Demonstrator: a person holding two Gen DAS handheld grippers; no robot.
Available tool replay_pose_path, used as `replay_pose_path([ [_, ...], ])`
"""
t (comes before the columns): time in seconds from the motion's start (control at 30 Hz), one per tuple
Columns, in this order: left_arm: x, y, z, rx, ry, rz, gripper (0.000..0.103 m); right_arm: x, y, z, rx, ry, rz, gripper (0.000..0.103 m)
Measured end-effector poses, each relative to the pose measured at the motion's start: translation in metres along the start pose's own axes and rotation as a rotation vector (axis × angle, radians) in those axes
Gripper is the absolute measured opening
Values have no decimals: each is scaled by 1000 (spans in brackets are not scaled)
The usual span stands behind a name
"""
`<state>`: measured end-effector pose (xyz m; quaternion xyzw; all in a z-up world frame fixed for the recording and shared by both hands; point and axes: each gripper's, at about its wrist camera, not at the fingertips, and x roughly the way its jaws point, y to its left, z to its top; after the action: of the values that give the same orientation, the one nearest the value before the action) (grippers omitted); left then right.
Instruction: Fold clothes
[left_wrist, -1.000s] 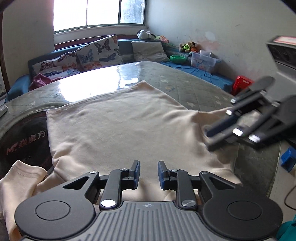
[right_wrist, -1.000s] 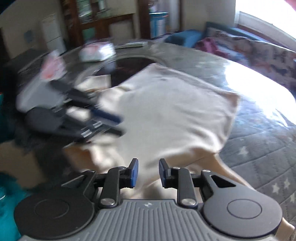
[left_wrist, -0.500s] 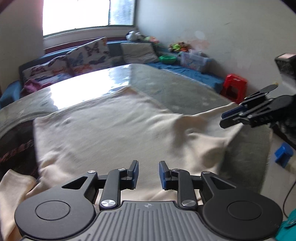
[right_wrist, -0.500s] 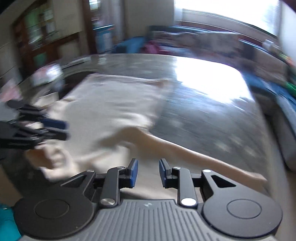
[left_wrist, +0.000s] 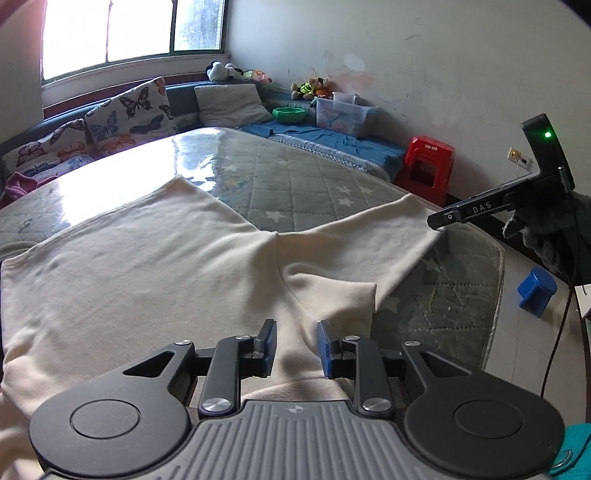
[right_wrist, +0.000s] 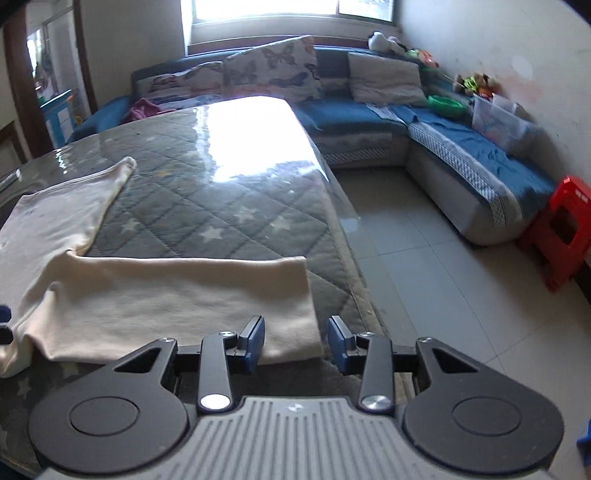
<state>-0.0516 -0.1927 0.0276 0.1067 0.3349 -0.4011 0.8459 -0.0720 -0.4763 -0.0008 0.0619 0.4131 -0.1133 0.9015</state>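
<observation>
Quilted table (right_wrist: 229, 206); sleeve (right_wrist: 177, 295) crosswise, rightward

A room with a sofa and toys

A blue sofa (right_wrist: 369, 114) holds butterfly pillows (left_wrist: 129, 110). A red stool (left_wrist: 426, 158) stands by the wall, near a clear box (left_wrist: 343, 112), a green bowl (left_wrist: 290, 114) and soft toys (left_wrist: 310, 86).

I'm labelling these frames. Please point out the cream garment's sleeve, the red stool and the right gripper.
cream garment's sleeve (right_wrist: 177, 295): right wrist view, middle of the outstretched sleeve.
red stool (left_wrist: 428, 155): left wrist view, its seat top.
right gripper (right_wrist: 296, 341): right wrist view, midway between fingers.
</observation>
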Motion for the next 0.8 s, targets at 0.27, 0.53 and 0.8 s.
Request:
replay_pose_path([
  [0.27,4,0,-2,-8,17,4,27,-1,4,-1,-4,-6,4,14],
  [0.53,3,1,-4,-4,20,-10,30,-7,17,25,-157,-94,-100,3],
  [0.8,0,-4,-8,55,26,-44,32,20,13,27,-260,-111,-236,3],
])
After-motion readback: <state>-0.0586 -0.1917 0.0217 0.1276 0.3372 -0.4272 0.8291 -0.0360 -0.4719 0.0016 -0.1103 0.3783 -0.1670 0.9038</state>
